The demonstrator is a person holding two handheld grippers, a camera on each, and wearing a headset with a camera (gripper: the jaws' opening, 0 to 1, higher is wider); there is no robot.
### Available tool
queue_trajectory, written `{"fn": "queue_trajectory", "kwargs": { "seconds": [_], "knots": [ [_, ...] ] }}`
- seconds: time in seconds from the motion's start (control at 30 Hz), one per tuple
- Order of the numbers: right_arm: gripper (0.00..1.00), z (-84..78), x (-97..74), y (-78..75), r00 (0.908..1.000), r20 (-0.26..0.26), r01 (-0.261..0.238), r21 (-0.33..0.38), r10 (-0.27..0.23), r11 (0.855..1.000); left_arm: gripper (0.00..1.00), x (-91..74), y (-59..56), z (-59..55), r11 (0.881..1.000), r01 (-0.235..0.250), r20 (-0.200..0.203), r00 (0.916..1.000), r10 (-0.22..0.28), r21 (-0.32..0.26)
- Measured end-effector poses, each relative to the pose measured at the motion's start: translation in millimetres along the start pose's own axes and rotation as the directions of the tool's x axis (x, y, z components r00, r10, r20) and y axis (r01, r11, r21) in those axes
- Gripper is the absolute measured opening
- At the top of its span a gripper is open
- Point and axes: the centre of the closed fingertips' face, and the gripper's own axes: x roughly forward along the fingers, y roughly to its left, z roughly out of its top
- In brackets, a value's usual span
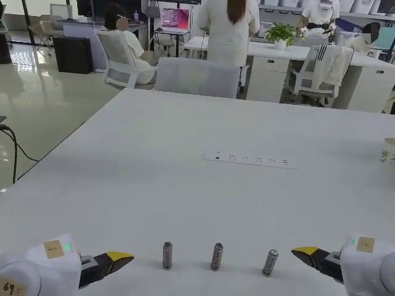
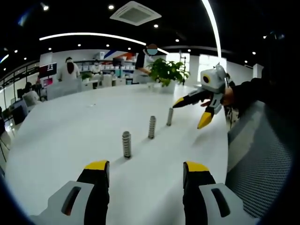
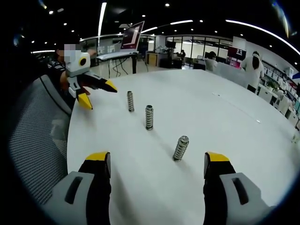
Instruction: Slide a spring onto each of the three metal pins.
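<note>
Yellow-tipped fingers (image 2: 97, 165) of your left gripper (image 2: 145, 165) stand wide apart with nothing between them. Your right gripper (image 3: 158, 157) is spread just as wide and is just as empty. You hold both low over the near side of the white table (image 1: 185, 154), one at each end of a row of three springs. Both sets of tips are turned inward toward the row and are clear of it. The left spring (image 1: 167, 255) and the middle spring (image 1: 216, 256) stand upright on the table, while the right spring (image 1: 270, 262) leans a little. Each stands apart from its neighbours. In your right gripper view, a rounded metal pin head (image 3: 183, 138) shows at the top of the right spring. Farther back on the table lies a white power strip (image 1: 250, 159).
</note>
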Motion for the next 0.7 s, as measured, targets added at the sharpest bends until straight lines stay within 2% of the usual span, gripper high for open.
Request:
{"fn": "queue_trajectory", "kwargs": {
  "seconds": [0.7],
  "knots": [
    [0.82, 2.3, 0.5, 0.4, 1.0, -0.001, 0.002, -0.005, -0.002, 1.0, 0.59, -0.6, 1.2, 1.2, 1.0, -0.006, 0.003, 1.0, 0.006, -0.001]
  ]
}}
